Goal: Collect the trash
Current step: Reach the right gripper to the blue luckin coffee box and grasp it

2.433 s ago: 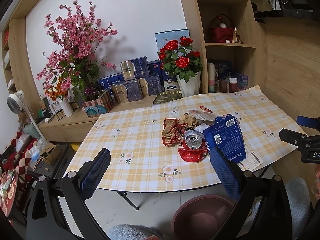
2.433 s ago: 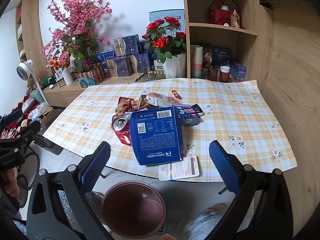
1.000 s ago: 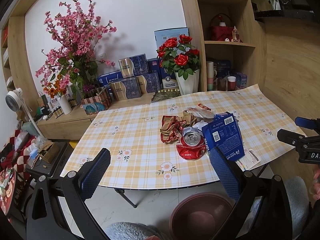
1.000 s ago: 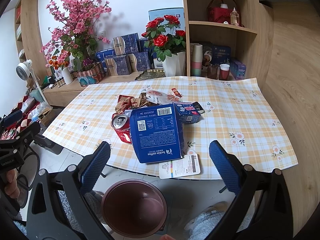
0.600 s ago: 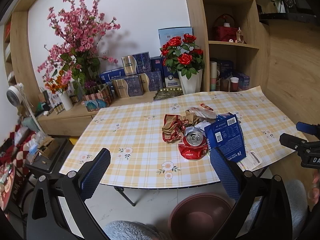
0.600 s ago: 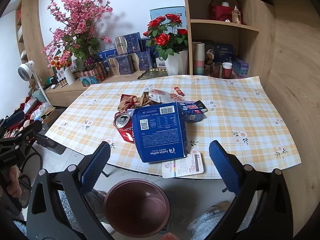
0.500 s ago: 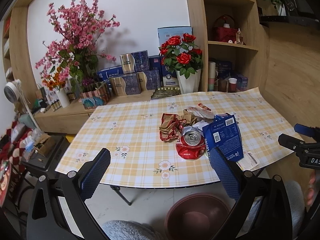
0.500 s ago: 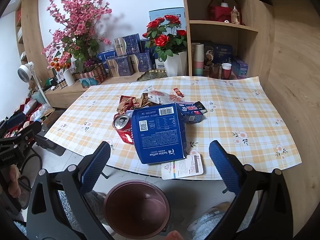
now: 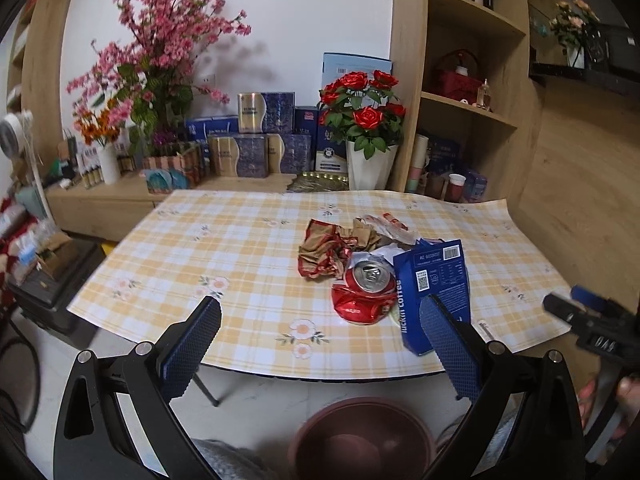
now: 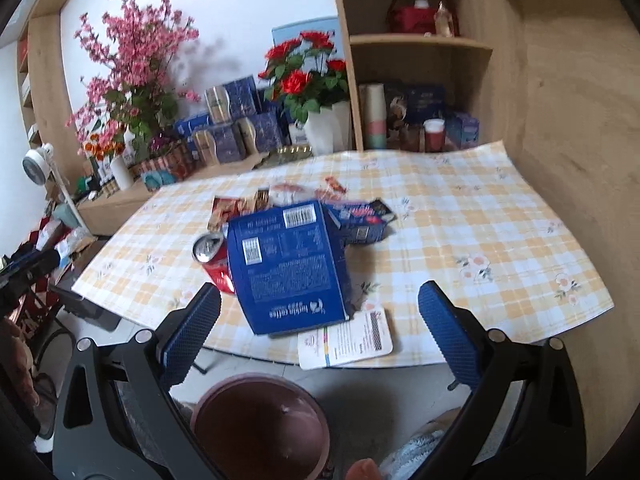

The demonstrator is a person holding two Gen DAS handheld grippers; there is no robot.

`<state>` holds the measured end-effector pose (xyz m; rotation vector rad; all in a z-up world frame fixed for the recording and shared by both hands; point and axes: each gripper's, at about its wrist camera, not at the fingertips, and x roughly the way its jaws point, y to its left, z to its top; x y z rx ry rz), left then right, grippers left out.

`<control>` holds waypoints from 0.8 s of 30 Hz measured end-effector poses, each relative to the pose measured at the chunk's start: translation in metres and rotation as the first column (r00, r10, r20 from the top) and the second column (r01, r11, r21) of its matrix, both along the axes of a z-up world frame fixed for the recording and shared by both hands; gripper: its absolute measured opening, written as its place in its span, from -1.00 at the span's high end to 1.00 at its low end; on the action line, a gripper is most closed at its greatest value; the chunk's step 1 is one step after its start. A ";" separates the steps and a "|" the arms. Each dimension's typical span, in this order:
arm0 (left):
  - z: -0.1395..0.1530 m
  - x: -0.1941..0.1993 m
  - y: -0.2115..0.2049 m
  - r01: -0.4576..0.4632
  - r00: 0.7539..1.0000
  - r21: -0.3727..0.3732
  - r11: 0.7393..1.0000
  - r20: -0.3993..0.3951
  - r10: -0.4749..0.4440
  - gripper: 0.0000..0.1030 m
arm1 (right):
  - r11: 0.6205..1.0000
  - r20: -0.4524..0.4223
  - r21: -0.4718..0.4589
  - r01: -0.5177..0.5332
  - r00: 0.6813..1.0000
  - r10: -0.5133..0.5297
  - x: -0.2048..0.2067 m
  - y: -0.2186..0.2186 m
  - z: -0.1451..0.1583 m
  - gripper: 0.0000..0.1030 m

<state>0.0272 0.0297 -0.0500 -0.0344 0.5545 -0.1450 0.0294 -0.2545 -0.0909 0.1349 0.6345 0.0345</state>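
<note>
Can (image 9: 370, 286) near table's (image 9: 208, 248) front edge, wrapper (image 9: 324, 250) behind it, box (image 10: 286, 268) right, touching. Card (image 10: 346, 338) overhangs front edge. Bin (image 10: 260, 426) on floor below.

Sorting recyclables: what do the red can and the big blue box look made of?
Red can: thin glossy metal, likely aluminium, dented, with a silver pull-tab top. Blue box: printed cardboard with a slight sheen, judging by its flat folded panels.

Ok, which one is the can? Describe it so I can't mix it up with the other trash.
Look at the checked yellow tablecloth and find the trash pile near its front edge. The can lies at the pile's left front, against the big blue coffee box, just ahead of the crumpled red-and-tan wrapper. It is the only metal piece: red, crushed, with a silver top facing up.
</note>
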 end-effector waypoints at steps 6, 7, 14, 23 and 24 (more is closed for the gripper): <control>-0.011 0.012 0.001 -0.012 0.999 0.001 1.000 -0.032 0.012 -0.90 | 0.996 -0.066 -0.083 -0.022 0.998 0.017 0.019 0.016 -0.022 -0.89; -0.012 0.014 0.002 -0.017 0.999 0.001 1.000 -0.037 0.017 -0.90 | 0.995 -0.076 -0.092 -0.026 0.997 0.019 0.024 0.021 -0.026 -0.89; -0.020 0.027 0.016 -0.069 0.997 0.014 0.998 -0.046 0.069 -0.90 | 0.978 -0.131 -0.179 -0.105 0.988 0.082 0.075 0.073 -0.061 -0.89; -0.037 0.041 0.048 -0.136 0.987 -0.023 0.990 -0.085 0.134 -0.89 | 0.923 -0.208 -0.384 -0.029 0.977 -0.056 0.149 0.125 -0.109 -0.89; -0.039 0.042 0.050 -0.140 0.987 -0.027 0.990 -0.089 0.137 -0.89 | 0.914 -0.208 -0.405 -0.013 0.975 -0.078 0.152 0.127 -0.113 -0.90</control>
